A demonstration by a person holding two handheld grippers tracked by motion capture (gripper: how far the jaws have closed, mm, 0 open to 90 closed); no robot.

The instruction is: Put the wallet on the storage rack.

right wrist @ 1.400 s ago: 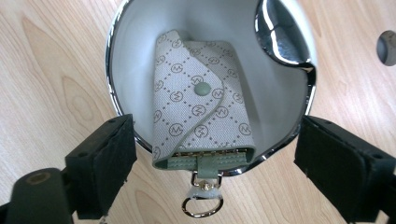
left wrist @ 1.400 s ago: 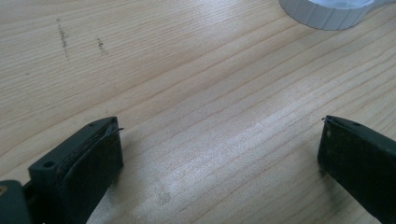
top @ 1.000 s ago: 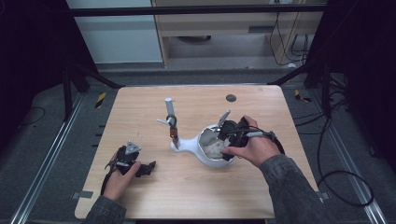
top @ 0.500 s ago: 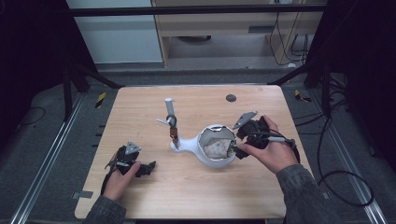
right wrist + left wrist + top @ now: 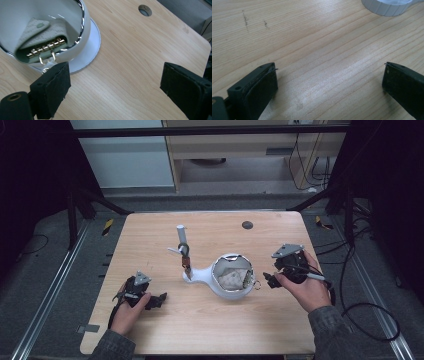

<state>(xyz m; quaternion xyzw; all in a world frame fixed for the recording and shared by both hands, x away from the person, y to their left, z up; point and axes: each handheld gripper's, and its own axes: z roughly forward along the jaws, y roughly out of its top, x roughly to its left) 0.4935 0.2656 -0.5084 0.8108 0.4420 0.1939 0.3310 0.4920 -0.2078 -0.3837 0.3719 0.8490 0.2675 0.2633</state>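
One white bowl (image 5: 231, 278) | upright, mouth up | handle points left

Black claws (image 5: 270, 280), grey sleeves (image 5: 327, 327)

The right tool (image 5: 269, 279) is drawing away from the white bowl (image 5: 231, 279) toward the table's (image 5: 210, 335) right side. Its jaws are closing slightly, with nothing between them; the key case (image 5: 231, 277) lies released inside the bowl.

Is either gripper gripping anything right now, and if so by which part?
Nothing is held: left gripper and right gripper both stand open over bare table.
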